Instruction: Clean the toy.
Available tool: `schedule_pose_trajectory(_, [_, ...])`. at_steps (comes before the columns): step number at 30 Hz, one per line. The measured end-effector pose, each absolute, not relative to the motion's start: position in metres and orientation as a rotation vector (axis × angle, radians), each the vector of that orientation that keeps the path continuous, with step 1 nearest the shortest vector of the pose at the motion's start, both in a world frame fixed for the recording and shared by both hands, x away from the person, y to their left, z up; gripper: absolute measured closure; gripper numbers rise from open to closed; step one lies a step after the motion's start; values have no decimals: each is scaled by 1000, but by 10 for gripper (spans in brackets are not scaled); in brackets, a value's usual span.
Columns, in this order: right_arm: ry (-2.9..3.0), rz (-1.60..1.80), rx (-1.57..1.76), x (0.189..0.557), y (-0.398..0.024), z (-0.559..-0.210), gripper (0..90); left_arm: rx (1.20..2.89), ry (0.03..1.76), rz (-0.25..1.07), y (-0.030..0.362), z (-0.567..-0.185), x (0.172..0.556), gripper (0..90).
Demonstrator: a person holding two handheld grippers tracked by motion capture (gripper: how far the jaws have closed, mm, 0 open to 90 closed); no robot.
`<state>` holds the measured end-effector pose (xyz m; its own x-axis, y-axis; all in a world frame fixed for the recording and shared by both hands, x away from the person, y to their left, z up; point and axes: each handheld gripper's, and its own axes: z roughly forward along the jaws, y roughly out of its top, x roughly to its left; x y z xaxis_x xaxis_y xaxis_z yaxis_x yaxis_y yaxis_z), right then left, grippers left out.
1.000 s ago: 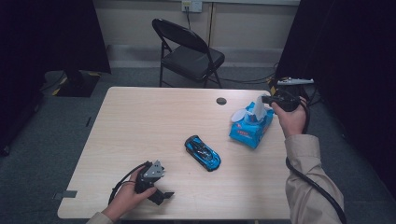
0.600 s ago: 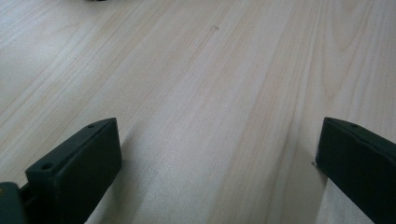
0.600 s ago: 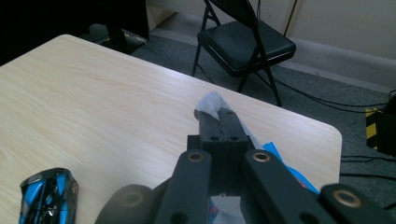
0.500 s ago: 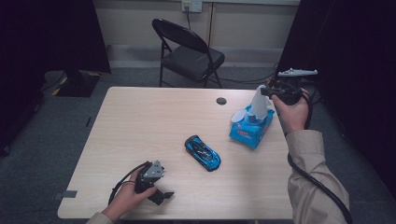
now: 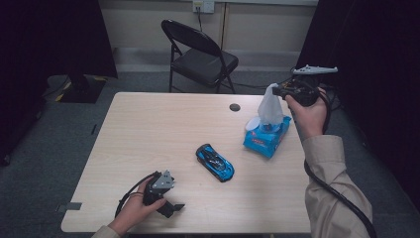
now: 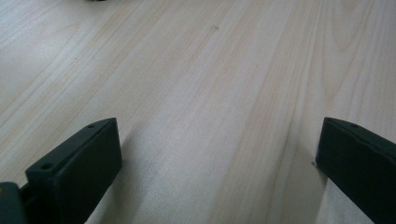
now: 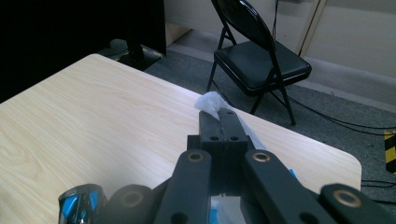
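Right gripper (image 5: 275, 89) pinching wipe (image 5: 270, 106) above pack (image 5: 266, 138) — toy car (image 5: 214, 162) nearby

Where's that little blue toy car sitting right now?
In the high view, the shiny blue toy car lies near the middle of the pale wooden table, just left of the blue wipes pack.

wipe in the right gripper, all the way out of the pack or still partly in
Still partly in. The wipe stretches up from the blue pack to the shut right gripper, its lower end at the pack's opening.
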<state>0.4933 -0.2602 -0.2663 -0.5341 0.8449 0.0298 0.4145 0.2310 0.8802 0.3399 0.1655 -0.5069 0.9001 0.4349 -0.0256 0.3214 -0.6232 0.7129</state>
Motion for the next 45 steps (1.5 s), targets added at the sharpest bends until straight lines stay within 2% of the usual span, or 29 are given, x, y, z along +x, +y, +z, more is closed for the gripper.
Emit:
schedule_pose_trajectory(26, [2100, 1388, 1054, 481, -221, -258, 900, 2294, 538, 190, 166, -507, 340, 0])
schedule_pose_trajectory(45, [2221, 1531, 863, 462, -152, -265, 900, 2293, 541, 191, 165, -507, 340, 0])
